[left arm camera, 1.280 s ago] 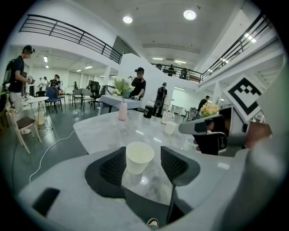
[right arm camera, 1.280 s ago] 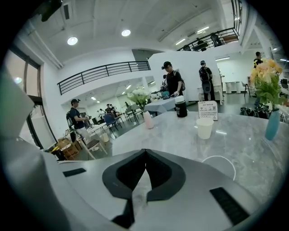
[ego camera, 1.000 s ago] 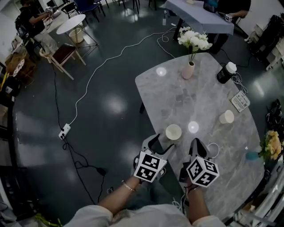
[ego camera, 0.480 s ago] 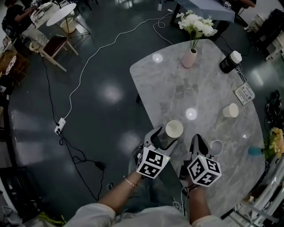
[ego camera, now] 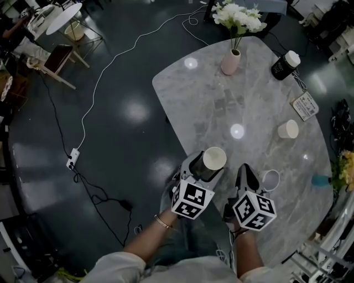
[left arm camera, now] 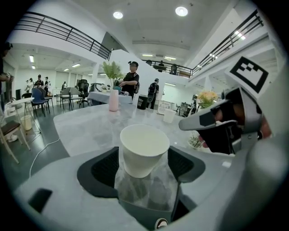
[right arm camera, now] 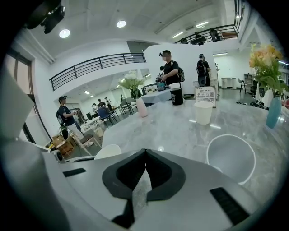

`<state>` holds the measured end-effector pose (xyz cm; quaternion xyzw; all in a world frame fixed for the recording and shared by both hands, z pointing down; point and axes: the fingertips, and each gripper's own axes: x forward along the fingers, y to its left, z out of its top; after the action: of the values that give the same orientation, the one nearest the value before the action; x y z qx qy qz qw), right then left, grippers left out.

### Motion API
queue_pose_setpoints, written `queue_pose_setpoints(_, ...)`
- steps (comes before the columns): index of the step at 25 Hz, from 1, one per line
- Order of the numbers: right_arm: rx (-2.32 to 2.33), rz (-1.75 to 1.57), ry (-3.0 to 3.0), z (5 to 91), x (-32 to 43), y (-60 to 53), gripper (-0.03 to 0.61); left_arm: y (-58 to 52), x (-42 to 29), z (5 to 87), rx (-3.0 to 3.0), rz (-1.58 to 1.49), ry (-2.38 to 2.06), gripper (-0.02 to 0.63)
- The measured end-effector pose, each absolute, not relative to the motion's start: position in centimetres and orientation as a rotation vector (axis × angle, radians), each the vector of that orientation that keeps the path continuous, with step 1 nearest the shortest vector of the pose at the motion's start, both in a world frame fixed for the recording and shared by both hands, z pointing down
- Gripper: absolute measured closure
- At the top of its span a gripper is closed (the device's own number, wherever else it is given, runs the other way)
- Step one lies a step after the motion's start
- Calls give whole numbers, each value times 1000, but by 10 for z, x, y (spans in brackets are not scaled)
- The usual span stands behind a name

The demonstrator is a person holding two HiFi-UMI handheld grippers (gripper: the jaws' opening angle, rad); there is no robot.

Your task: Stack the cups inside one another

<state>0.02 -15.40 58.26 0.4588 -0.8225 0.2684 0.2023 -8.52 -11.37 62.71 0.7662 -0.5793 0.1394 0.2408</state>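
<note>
Left gripper point(ego camera: 203, 167), jaws spread wide and just now opening further, brackets a white cup point(ego camera: 214, 158) that stands upright between the pads at the near edge of a grey marble table point(ego camera: 221, 99). Open space shows on both sides of the cup's lower wall, and neither pad appears to press on it. Just beside it, the right gripper point(ego camera: 245, 170) is empty, its jaws closed tight together, and it hangs over the table's near edge. A pale ring point(ego camera: 271, 179) lies flat on the marble just to the right of the right gripper's tip; what it is cannot be told. Farther out and toward the right edge, a second cup point(ego camera: 288, 129) stands upright, well apart from the first. A printed card point(ego camera: 306, 106) lies beyond it. At the far end stand a pink vase point(ego camera: 230, 61) of white flowers point(ego camera: 239, 15) and, to its right, a dark bottle point(ego camera: 285, 64) with a white cap. A white cable point(ego camera: 105, 72) trails over the dark floor point(ego camera: 127, 138) left of the table.
</note>
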Motion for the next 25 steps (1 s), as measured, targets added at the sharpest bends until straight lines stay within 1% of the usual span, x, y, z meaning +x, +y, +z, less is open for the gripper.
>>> queue_pose_setpoints(14, 1296, 777, -2284, 586, -3, -161, 572, -127, -85, 616, 2149, 387, -1585, 290)
queue_pose_setpoints(25, 1332, 770, -2322, 559, -9, -174, 572, -140, -91, 591, 2185, 378, -1599, 298)
